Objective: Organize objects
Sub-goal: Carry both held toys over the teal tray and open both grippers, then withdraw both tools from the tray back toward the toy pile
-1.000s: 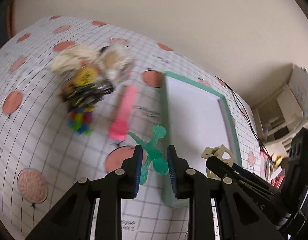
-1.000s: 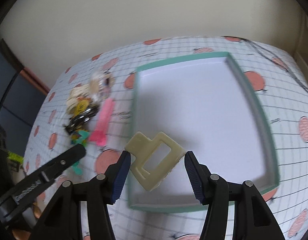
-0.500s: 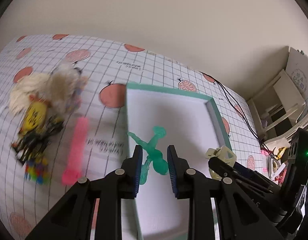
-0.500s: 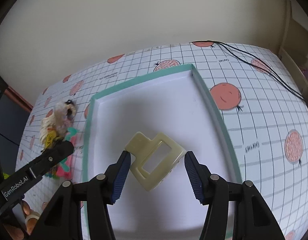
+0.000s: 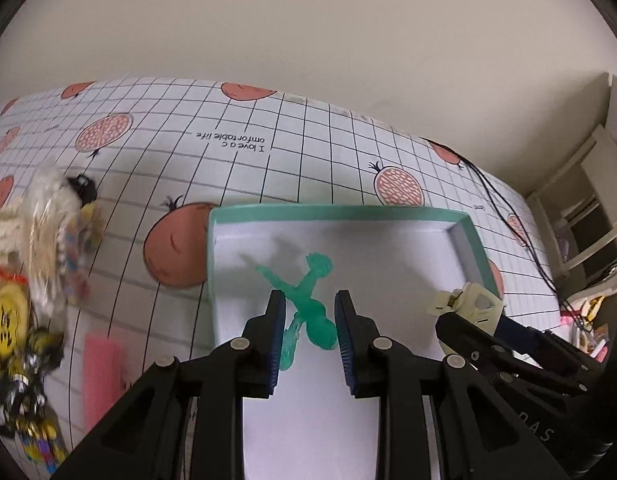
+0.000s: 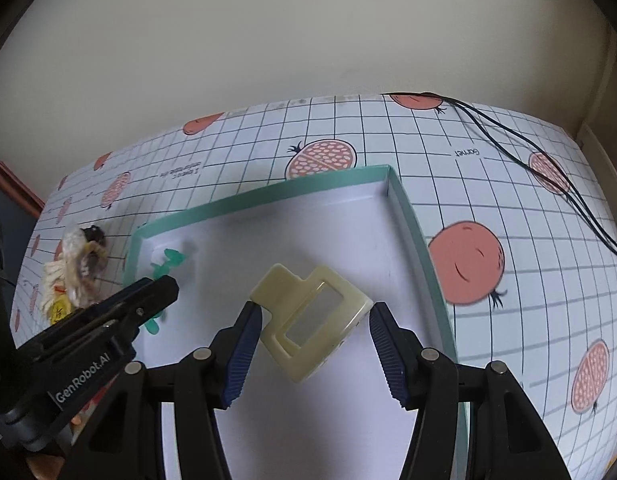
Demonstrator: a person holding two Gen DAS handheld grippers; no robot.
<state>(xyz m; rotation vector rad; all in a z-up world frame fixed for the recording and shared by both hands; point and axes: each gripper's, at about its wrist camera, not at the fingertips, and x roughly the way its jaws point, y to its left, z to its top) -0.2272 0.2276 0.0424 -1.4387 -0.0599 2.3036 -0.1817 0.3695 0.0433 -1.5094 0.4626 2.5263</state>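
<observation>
Fisheye from our left wrist first: our left hand-held gripper has its blue pads closed narrowly on a translucent green figurine, gripped low on its body, with the head and arms sticking out ahead of the fingertips. We hold it above the white floor of a shallow tray with a teal rim, near the tray's left wall. The tray sits on a counter covered in a grid cloth printed with pomegranates. Left of the tray we see a blurred heap of small things, with a pink bar just below it. At the right edge our right hand-held gripper reaches in over the tray, carrying a cream hair claw.

From our right wrist, the right hand-held gripper stands fairly wide, its two pads pressing the opposite ends of the cream hair claw, which lies tilted between them above the tray, roughly over its middle. The left hand-held gripper comes in from the left with the green figurine showing at its tip, close to the tray's far left corner. The heap of small things lies on the counter beyond the tray's left wall, and black cables run across the cloth at the far right
</observation>
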